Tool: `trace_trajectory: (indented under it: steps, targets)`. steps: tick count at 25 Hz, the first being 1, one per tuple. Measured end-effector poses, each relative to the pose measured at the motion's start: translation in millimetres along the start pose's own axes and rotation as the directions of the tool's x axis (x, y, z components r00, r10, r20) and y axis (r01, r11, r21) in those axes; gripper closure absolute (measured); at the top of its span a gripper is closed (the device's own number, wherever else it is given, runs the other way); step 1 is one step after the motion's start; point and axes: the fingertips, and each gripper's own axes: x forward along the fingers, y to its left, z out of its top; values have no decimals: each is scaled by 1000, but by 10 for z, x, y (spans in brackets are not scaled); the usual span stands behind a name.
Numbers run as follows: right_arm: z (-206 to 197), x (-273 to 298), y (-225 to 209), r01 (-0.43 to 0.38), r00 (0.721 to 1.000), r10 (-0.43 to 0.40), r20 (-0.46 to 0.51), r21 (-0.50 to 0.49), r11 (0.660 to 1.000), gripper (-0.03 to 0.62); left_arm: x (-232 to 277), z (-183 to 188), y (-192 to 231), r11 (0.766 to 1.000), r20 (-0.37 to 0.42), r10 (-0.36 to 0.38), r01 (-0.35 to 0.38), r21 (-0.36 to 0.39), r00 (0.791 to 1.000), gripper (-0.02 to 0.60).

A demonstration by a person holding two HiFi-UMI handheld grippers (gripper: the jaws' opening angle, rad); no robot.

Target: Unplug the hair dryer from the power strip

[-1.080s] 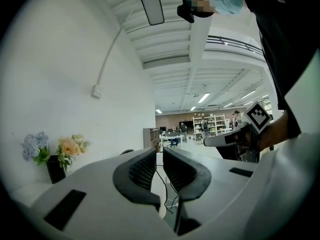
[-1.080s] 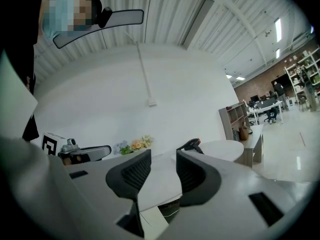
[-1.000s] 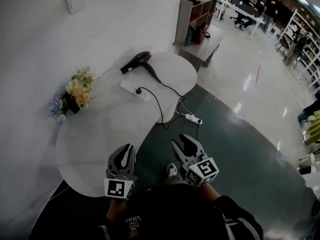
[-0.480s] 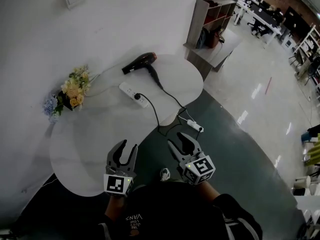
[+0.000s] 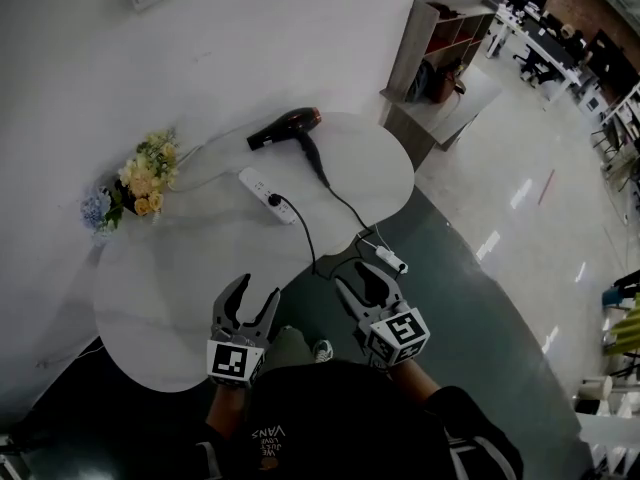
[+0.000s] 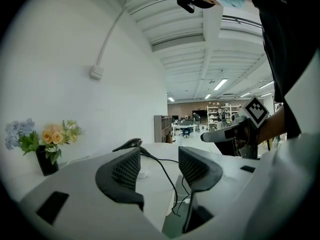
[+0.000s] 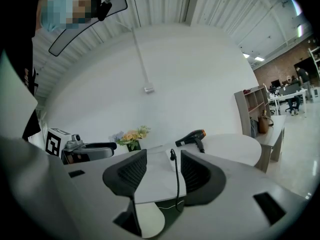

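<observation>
the hair dryer (image 5: pixel 285 126), glossy black with a coppery back end, lies on its side at the far part of the white, round-lobed surface (image 5: pixel 170 298). its black cord (image 5: pixel 340 200) leads round to a plug (image 5: pixel 277 201) seated in the long white power strip (image 5: pixel 262 189) nearby. i hold both hands low and nearly level at the near edge, well apart from the strip. the left hand-held gripper (image 5: pixel 255 291) and right hand-held gripper (image 5: pixel 358 279) are empty, jaws opening wide. the right gripper view shows the plug upright beyond ribbed black pads (image 7: pixel 131 171); only the head view shows a second strip (image 5: pixel 390 260) on the floor.
</observation>
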Motion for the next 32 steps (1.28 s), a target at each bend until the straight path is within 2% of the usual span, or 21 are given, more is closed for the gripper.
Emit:
trace_trajectory:
  steps: [3, 10, 15, 21, 25, 29, 32]
  targets:
    - [26, 136, -81, -1, 1000, 1, -4, 4, 1000, 396, 137, 23, 79, 1000, 7, -14, 14, 12, 1000, 330]
    - [184, 490, -203, 18, 1000, -18, 6, 10, 1000, 387, 430, -15, 341, 998, -51, -53, 54, 21, 997, 291]
    - [239, 774, -218, 32, 999, -32, 2, 16, 999, 384, 632, 39, 524, 995, -32, -99, 100, 30, 995, 273]
    - [256, 1099, -247, 47, 999, -47, -18, -7, 999, 384, 786, -34, 799, 993, -45, -113, 114, 25, 993, 272]
    - [276, 1314, -296, 34, 999, -35, -23, -28, 999, 384, 883, -130, 974, 996, -81, -86, 88, 22, 993, 272]
    - [324, 1518, -422, -1, 999, -2, -47, -56, 998, 384, 996, -304, 1075, 1000, -133, -22, 24, 14, 991, 272]
    - [330, 1699, -571, -39, 997, 35, -69, -65, 997, 384, 1121, -387, 1109, 1000, -138, 23, -23, -1, 990, 272]
